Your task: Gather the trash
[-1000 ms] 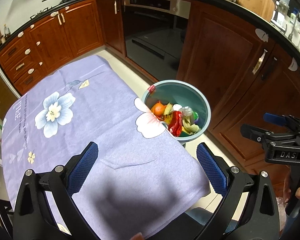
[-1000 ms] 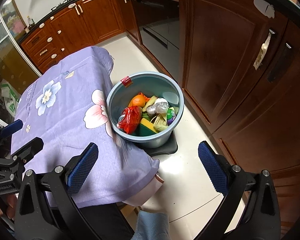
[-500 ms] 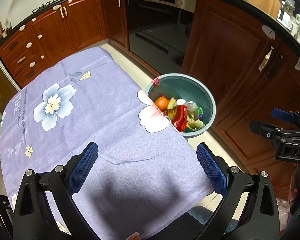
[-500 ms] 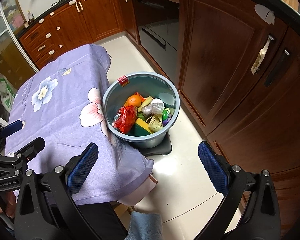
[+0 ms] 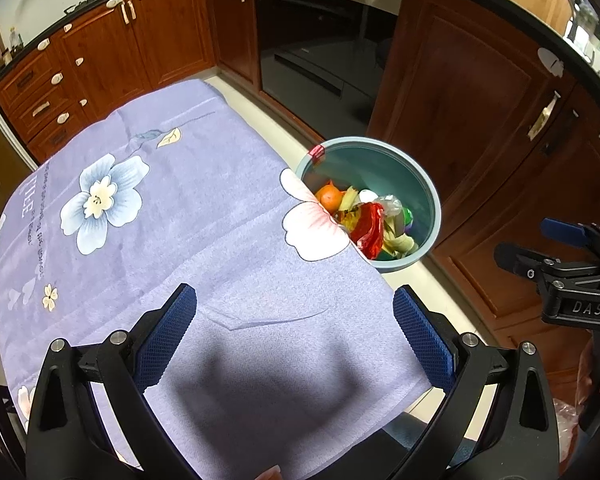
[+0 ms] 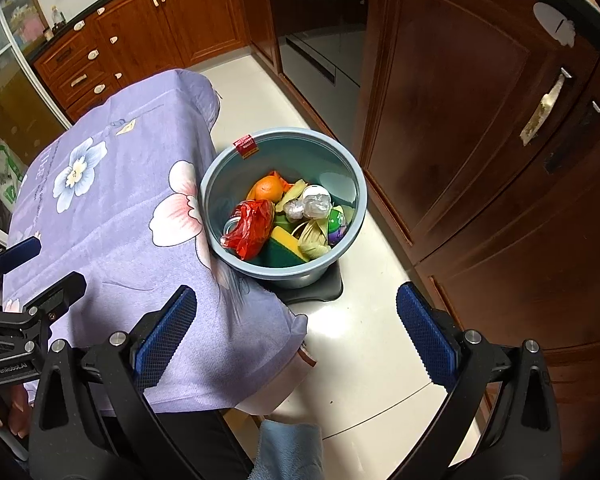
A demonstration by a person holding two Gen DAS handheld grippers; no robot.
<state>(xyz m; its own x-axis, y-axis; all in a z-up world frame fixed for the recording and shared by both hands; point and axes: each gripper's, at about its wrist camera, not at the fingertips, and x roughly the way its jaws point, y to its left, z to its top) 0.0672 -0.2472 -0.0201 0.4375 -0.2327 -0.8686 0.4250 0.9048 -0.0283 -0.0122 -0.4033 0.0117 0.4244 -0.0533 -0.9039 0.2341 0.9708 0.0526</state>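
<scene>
Left wrist view: my left claw hangs spread and empty above the surface, whose purple flowered cloth shows no litter. The trash sits in the blue bin just beside the surface's edge; my right claw hovers off to the side.

Right wrist view: my right claw, spread wide with nothing held, looks down on the bin and the trash heaped within: an orange, red wrapper, sponge. I judge collecting nearly finished; next calls for checking for strays.
</scene>
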